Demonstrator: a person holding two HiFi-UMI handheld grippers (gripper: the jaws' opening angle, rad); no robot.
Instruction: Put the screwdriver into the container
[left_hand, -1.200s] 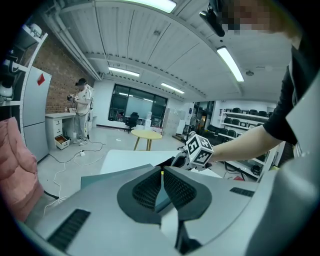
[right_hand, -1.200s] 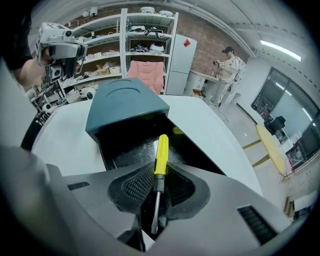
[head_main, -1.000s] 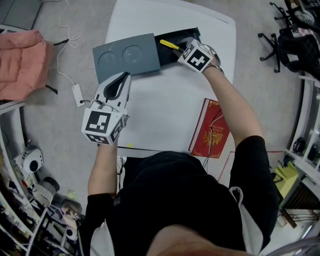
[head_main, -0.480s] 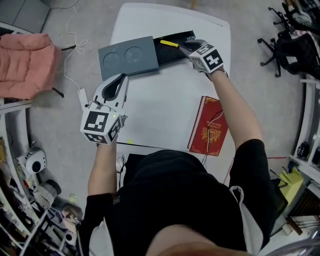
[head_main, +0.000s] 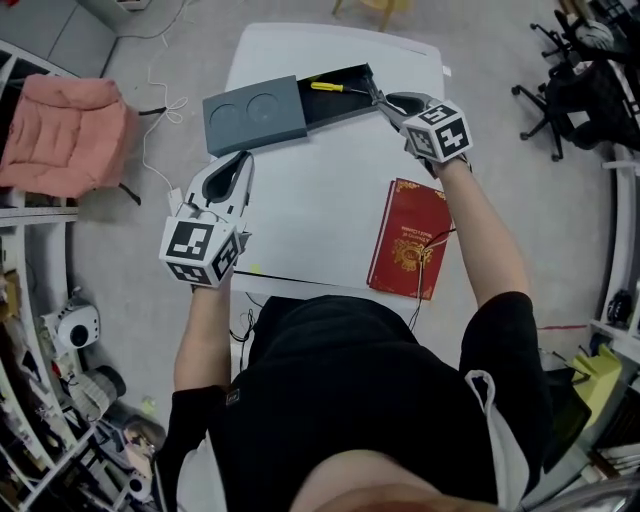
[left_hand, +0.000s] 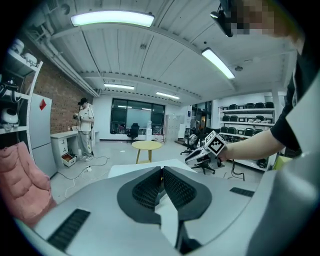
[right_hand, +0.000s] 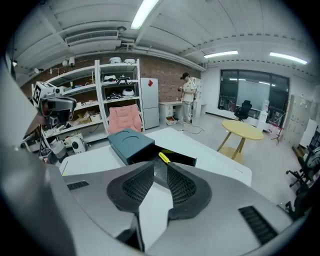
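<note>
The yellow-handled screwdriver (head_main: 331, 87) lies inside the black open tray (head_main: 345, 102) of the grey container (head_main: 254, 112) at the table's far side. It also shows in the right gripper view as the screwdriver (right_hand: 164, 158) just beyond the jaws. My right gripper (head_main: 380, 98) sits at the tray's right end; its jaws stand a little apart with nothing between them, right gripper (right_hand: 160, 169). My left gripper (head_main: 243, 160) hovers at the table's left edge, below the container, left gripper (left_hand: 161, 171) with its jaws pressed together and empty.
A red book (head_main: 405, 240) lies on the white table (head_main: 320, 200) near its right front. A pink padded chair (head_main: 65, 135) stands on the floor to the left, with a cable beside it. A round yellow table (right_hand: 245, 127) and a standing person (right_hand: 187, 97) are farther off.
My right gripper has drawn back to the right, away from the screwdriver, which stays lying in the black tray. The left gripper has hardly moved.
</note>
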